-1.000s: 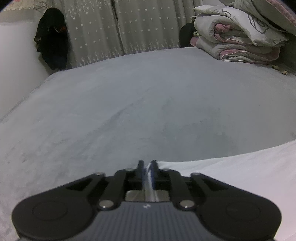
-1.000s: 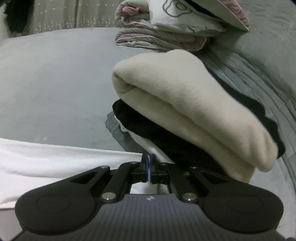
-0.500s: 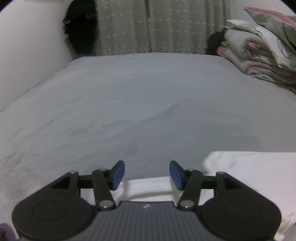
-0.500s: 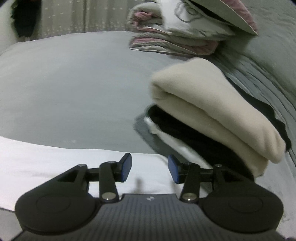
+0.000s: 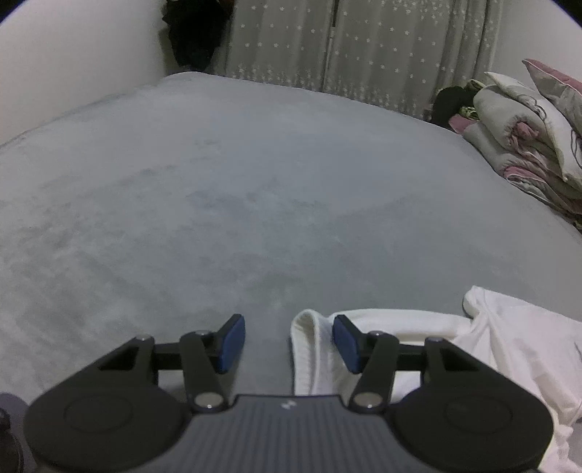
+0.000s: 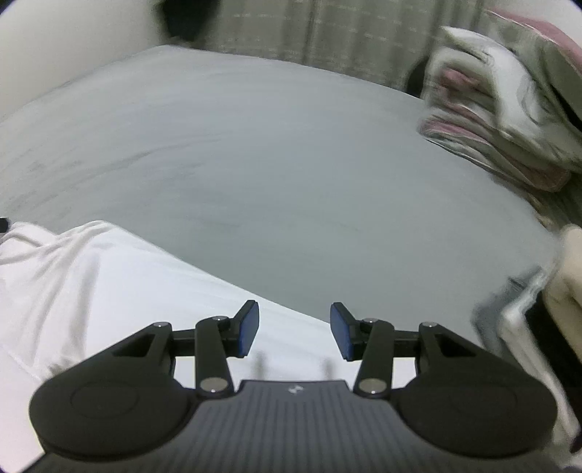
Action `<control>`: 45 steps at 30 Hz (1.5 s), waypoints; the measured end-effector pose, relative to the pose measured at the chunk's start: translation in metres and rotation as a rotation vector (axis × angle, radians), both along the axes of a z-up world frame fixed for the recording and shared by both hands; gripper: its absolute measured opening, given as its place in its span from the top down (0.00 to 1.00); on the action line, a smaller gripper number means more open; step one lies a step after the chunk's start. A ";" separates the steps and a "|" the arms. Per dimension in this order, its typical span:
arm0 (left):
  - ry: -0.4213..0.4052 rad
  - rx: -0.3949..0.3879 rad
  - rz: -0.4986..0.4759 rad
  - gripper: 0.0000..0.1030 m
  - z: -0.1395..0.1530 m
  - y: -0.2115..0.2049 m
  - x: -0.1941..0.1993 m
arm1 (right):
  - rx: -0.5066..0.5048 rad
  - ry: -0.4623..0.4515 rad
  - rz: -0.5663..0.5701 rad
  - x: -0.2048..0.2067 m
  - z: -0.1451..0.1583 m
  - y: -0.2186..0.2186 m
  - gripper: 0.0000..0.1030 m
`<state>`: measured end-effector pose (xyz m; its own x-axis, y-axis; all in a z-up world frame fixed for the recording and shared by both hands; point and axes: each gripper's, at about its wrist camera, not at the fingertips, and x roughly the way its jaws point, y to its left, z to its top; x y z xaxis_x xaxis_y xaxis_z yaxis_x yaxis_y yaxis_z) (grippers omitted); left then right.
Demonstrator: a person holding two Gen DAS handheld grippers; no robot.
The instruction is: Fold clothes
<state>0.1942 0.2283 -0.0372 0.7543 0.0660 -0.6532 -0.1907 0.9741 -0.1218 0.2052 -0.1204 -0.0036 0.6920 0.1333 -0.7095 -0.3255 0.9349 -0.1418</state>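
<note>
A white garment [image 5: 509,356] lies on the grey bedcover [image 5: 254,200] (curtain [image 5: 363,43] grey, star-dotted).

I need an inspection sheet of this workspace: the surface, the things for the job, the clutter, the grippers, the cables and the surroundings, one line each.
Surface: grey bed cover, mostly bare, no hard creases.
Job's things: white garment lies on the near side of the bed; its ribbed cuff sits between the left fingers.
Clutter: stack of folded clothes at the right edge, blurred.
Grippers: left gripper closing, pads not pressing the cuff; right gripper open above the garment, holding nothing.
Cables: nothing seen.
Surroundings: starred curtain, folded quilts, dark clothing hanging by the wall.
</note>
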 end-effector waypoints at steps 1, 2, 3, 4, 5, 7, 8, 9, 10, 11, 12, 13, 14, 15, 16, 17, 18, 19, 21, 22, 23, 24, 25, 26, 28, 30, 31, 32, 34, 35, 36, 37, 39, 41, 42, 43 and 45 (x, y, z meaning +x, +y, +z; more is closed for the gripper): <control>-0.001 -0.002 -0.003 0.51 -0.001 0.000 0.001 | -0.001 0.004 0.014 0.004 -0.002 0.007 0.54; -0.003 -0.009 -0.005 0.56 -0.002 0.000 0.001 | -0.003 0.009 0.025 0.008 -0.006 0.015 0.54; -0.004 -0.020 -0.008 0.60 -0.002 0.001 0.002 | -0.005 0.014 0.034 0.010 -0.010 0.023 0.54; -0.003 -0.028 -0.010 0.62 -0.003 0.003 0.003 | -0.008 0.019 0.043 0.013 -0.013 0.031 0.54; -0.003 -0.031 -0.014 0.65 -0.003 0.003 0.006 | -0.009 0.025 0.050 0.015 -0.017 0.038 0.54; -0.002 -0.027 -0.024 0.68 -0.005 0.000 0.009 | -0.004 0.042 0.063 0.024 -0.025 0.045 0.54; -0.003 -0.023 -0.028 0.69 -0.006 -0.002 0.011 | -0.001 0.050 0.068 0.027 -0.028 0.049 0.54; -0.004 -0.017 -0.031 0.70 -0.006 -0.003 0.011 | 0.003 0.058 0.073 0.030 -0.031 0.053 0.54; -0.005 -0.013 -0.035 0.71 -0.007 -0.004 0.012 | 0.005 0.064 0.075 0.031 -0.033 0.059 0.54; -0.006 -0.009 -0.039 0.73 -0.008 -0.005 0.013 | 0.009 0.068 0.080 0.032 -0.035 0.064 0.54; -0.007 -0.008 -0.043 0.76 -0.009 -0.005 0.012 | 0.015 0.068 0.085 0.034 -0.036 0.067 0.54; -0.008 -0.007 -0.046 0.77 -0.010 -0.005 0.011 | 0.022 0.068 0.091 0.036 -0.036 0.069 0.54; -0.008 -0.004 -0.046 0.79 -0.010 -0.004 0.008 | 0.028 0.067 0.096 0.037 -0.036 0.071 0.54; -0.011 -0.003 -0.042 0.81 -0.010 -0.003 0.007 | 0.034 0.070 0.103 0.038 -0.036 0.072 0.54; -0.015 -0.003 -0.036 0.83 -0.011 -0.003 0.005 | 0.040 0.074 0.111 0.038 -0.036 0.072 0.54; -0.019 -0.004 -0.030 0.89 -0.011 -0.002 0.004 | 0.043 0.081 0.122 0.038 -0.036 0.073 0.57; -0.023 -0.008 -0.027 0.93 -0.010 -0.002 0.004 | 0.042 0.085 0.133 0.038 -0.036 0.073 0.61; -0.027 -0.006 -0.021 0.93 -0.009 -0.003 0.004 | 0.046 0.089 0.147 0.037 -0.036 0.073 0.72; -0.033 0.016 -0.003 0.94 -0.008 -0.005 0.003 | 0.047 0.094 0.170 0.035 -0.036 0.072 0.87; -0.036 0.034 0.008 0.94 -0.007 -0.006 0.002 | 0.041 0.087 0.170 0.034 -0.035 0.072 0.97; -0.040 0.047 0.023 0.94 -0.005 -0.005 0.001 | 0.034 0.078 0.168 0.033 -0.033 0.071 0.98; -0.046 0.058 0.040 0.94 -0.004 -0.003 0.000 | 0.028 0.069 0.165 0.032 -0.031 0.070 0.99; -0.051 0.069 0.056 0.94 -0.002 -0.001 0.000 | 0.022 0.060 0.163 0.031 -0.030 0.069 0.99; -0.057 0.076 0.074 0.94 0.000 0.001 -0.001 | 0.024 0.049 0.158 0.032 -0.028 0.067 0.99; -0.068 0.087 0.107 0.95 0.001 0.007 -0.003 | 0.030 0.027 0.148 0.035 -0.024 0.064 0.99; -0.074 0.102 0.129 0.94 0.001 0.011 -0.003 | 0.029 0.006 0.139 0.038 -0.021 0.062 1.00; -0.077 0.108 0.140 0.94 0.001 0.012 -0.002 | 0.029 -0.004 0.134 0.039 -0.020 0.061 1.00; -0.079 0.114 0.148 0.94 0.000 0.013 -0.001 | 0.028 -0.016 0.126 0.040 -0.020 0.060 1.00; -0.072 0.119 0.150 0.94 -0.003 0.013 0.002 | 0.024 -0.032 0.109 0.045 -0.021 0.061 1.00; -0.061 0.121 0.146 0.94 -0.005 0.013 0.004 | 0.023 -0.034 0.102 0.048 -0.022 0.061 1.00; -0.046 0.130 0.142 0.94 -0.009 0.012 0.007 | 0.021 -0.029 0.098 0.051 -0.024 0.061 1.00; -0.038 0.137 0.140 0.94 -0.010 0.011 0.009 | 0.017 -0.022 0.099 0.053 -0.027 0.061 1.00; -0.029 0.140 0.137 0.92 -0.011 0.011 0.011 | 0.026 0.001 0.110 0.058 -0.032 0.063 1.00; -0.019 0.114 0.137 0.87 -0.007 0.015 0.012 | 0.066 0.021 0.118 0.060 -0.033 0.064 0.96; -0.017 0.091 0.139 0.87 -0.005 0.018 0.012 | 0.081 0.027 0.123 0.060 -0.031 0.062 0.89; -0.017 0.067 0.140 0.87 -0.004 0.021 0.011 | 0.094 0.031 0.128 0.060 -0.028 0.061 0.87; -0.015 0.032 0.142 0.87 -0.004 0.026 0.008 | 0.117 0.039 0.140 0.059 -0.021 0.056 0.82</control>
